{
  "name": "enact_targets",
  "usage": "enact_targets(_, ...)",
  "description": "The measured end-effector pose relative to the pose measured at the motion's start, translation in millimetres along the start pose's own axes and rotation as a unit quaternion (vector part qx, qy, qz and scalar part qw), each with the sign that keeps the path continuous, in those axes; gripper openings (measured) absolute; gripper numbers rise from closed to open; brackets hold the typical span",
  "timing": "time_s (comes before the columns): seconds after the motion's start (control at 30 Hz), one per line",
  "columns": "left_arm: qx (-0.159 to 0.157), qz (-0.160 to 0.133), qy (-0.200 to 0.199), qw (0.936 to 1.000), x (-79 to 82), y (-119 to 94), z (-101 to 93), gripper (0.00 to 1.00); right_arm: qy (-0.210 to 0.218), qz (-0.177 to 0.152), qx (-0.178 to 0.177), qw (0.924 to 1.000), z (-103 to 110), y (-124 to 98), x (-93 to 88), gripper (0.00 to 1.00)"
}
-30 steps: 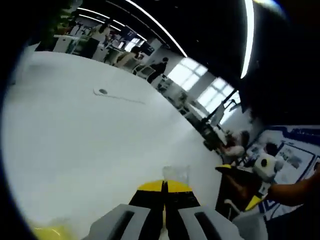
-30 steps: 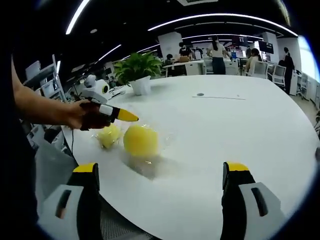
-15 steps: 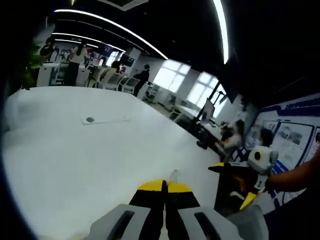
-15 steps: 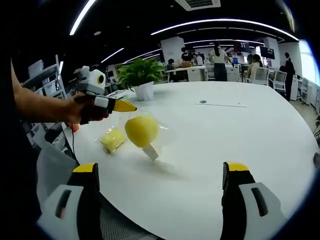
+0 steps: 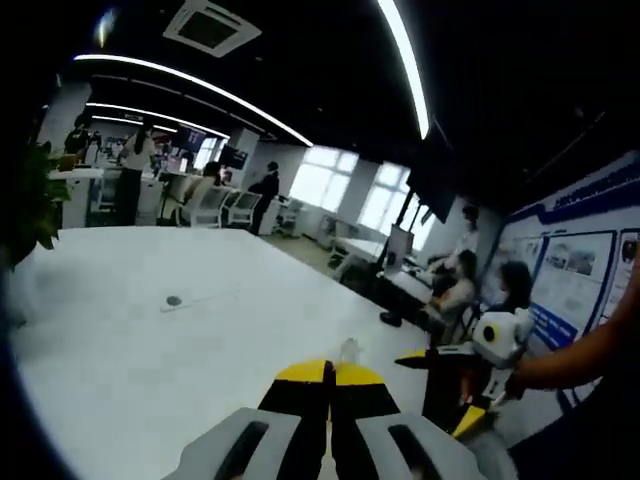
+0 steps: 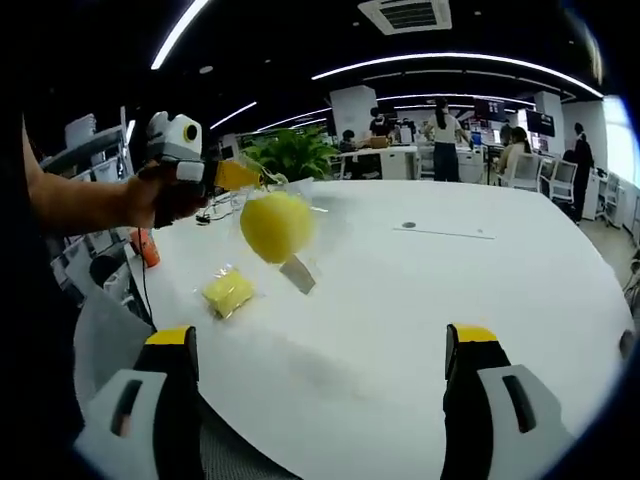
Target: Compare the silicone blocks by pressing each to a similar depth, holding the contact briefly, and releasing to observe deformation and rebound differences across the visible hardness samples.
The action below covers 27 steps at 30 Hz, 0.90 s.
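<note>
In the right gripper view the left gripper [image 6: 240, 174] is held up above the white counter [image 6: 420, 300] by a hand [image 6: 165, 198], its yellow-tipped fingers pinched together on the edge of a clear plastic bag [image 6: 285, 220] that hangs from them, off the counter surface; inside the bag sits a round yellow silicone block [image 6: 275, 225], and a pale tag [image 6: 297, 274] dangles at the bag's lower end. A second, flatter yellow silicone block [image 6: 228, 292] in its own clear wrap lies on the counter below and to the left of the hanging one, near the counter's edge. A potted plant [image 6: 292, 154] stands on the counter behind the lifted bag. The right gripper [image 6: 324, 355] rises from the bottom of this view with its fingers spread wide and nothing between them, well apart from both blocks. In the left gripper view the left gripper's fingers [image 5: 310, 373] are closed flat against each other, with a bit of clear plastic sticking up at their tips, and the right gripper [image 5: 455, 385] shows at the right, carried by a hand at the counter's edge
</note>
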<state>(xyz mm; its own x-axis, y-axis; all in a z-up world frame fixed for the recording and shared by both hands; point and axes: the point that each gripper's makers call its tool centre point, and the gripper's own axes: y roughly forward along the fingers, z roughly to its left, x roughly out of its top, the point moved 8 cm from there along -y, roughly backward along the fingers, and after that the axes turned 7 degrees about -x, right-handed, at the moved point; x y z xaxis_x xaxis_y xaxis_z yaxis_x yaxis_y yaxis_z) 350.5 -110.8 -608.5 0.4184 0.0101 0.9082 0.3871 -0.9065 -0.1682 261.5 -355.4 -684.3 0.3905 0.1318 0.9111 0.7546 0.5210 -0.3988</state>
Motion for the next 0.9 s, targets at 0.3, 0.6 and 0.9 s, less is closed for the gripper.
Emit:
enact_targets(0.3,-0.01,-0.026,0.015,0.9995,24.8,-13.9,-9.3,0.0,-0.006,-0.027,0.003,0.9996,-6.8,-1.8,21.0,0.96)
enact_targets(0.6,-0.041,-0.04,0.011,0.9983,37.6,-27.2,-22.8,0.0,-0.021,-0.059,0.032,0.9975,5.8,4.9,36.3,0.96)
enact_targets(0.9,-0.075,-0.074,0.012,0.9944,62.2,-42.1,-42.5,0.0,-0.023,-0.129,0.109,0.9854,32.3,24.4,85.3,0.96)
